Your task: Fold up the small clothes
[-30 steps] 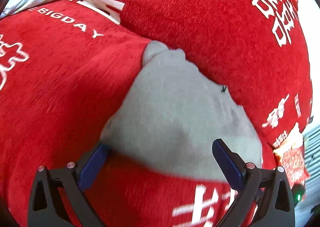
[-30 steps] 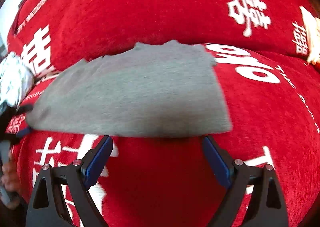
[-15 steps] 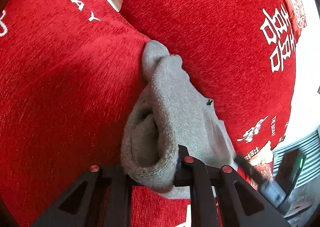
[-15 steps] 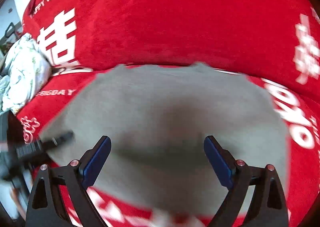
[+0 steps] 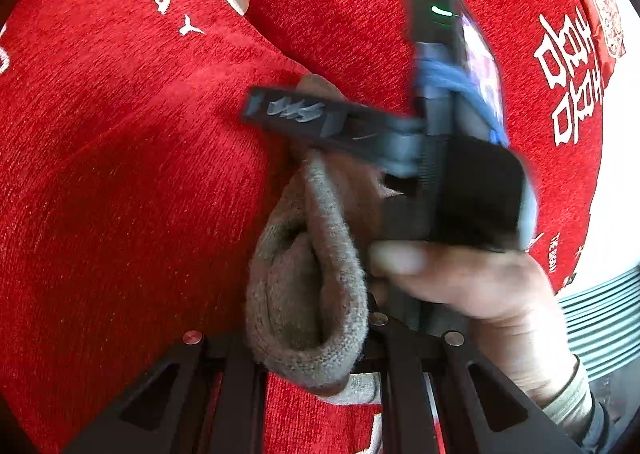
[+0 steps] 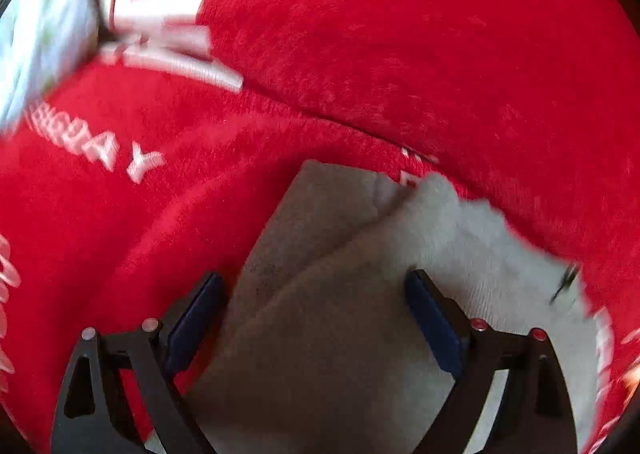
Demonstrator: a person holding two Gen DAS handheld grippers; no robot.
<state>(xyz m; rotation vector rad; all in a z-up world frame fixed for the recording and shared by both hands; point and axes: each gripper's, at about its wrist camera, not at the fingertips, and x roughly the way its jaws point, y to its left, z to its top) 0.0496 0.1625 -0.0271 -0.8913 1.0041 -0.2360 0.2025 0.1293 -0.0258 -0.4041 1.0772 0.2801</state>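
The left tool (image 5: 308,350) is clamped on a bunched edge of the grey cloth (image 6: 360,274); the right tool (image 6: 316,318), spread wide, holds nothing. One fold looks begun on the red sofa (image 6: 440,54); finishing remains.

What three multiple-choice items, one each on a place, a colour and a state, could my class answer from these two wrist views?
1. Where does the garment lie?
A. on a red cover
B. in a basket
C. on a wooden floor

2. What colour is the garment?
A. blue
B. grey
C. yellow

3. How do the grippers stand?
A. both open
B. both shut
C. left shut on the garment, right open

Key:
1 A: the red cover with white lettering surrounds it.
2 B: it shows grey in both views.
3 C: a bunched fold sits clamped in the left gripper, while the right gripper has its blue pads wide apart.
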